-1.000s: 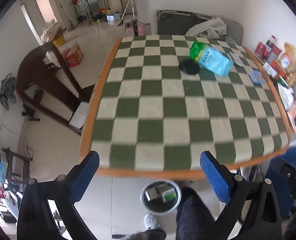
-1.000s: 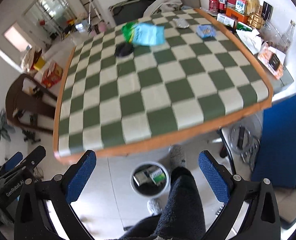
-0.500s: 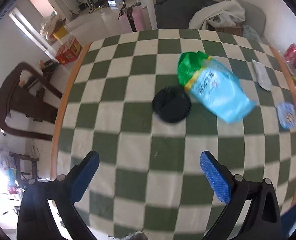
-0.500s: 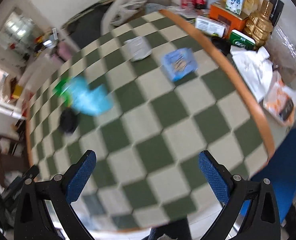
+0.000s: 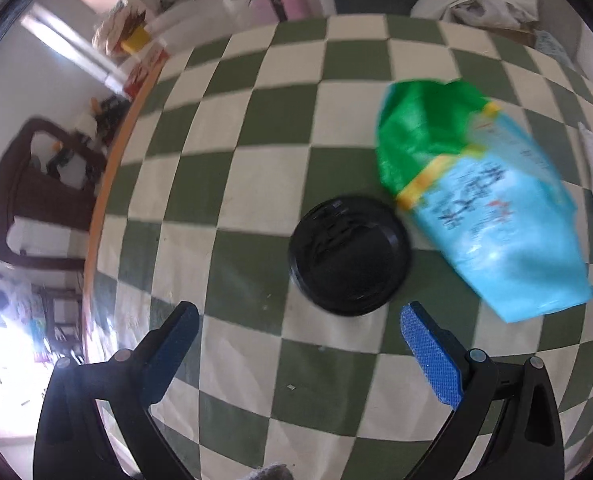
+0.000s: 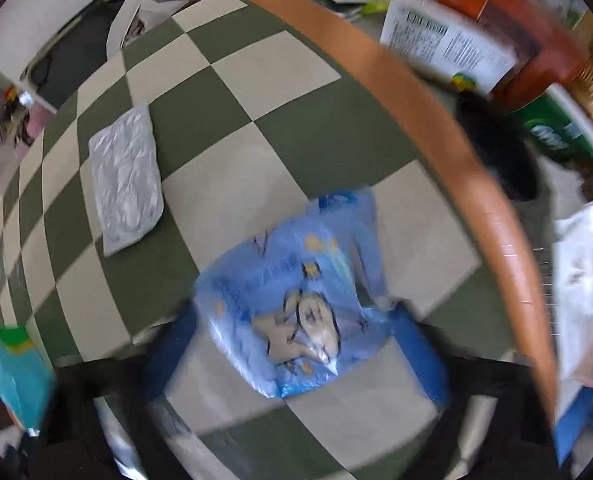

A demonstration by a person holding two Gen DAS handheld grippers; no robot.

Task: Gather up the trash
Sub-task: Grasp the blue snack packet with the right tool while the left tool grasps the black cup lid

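Between the right gripper's (image 6: pixel 292 344) spread fingers lies a crinkly blue plastic wrapper (image 6: pixel 296 316): light, slippery, best pinched mid-body; left gripper (image 5: pixel 296 344) gapes empty.

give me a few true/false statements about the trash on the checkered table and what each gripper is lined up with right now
1. The black lid lies just ahead of the open left gripper, not yet between its fingers. True.
2. The green and light blue bag rests on top of the black lid. False: it lies beside the lid on the right, on the checkered table.
3. The blue wrapper sits between the fingers of the right gripper. True, though the view is blurred.
4. The silver packet is stacked on the blue wrapper. False: it lies apart, farther back and to the left.
5. The left gripper is shut on the lid. False: its jaws stand wide apart and hold nothing.
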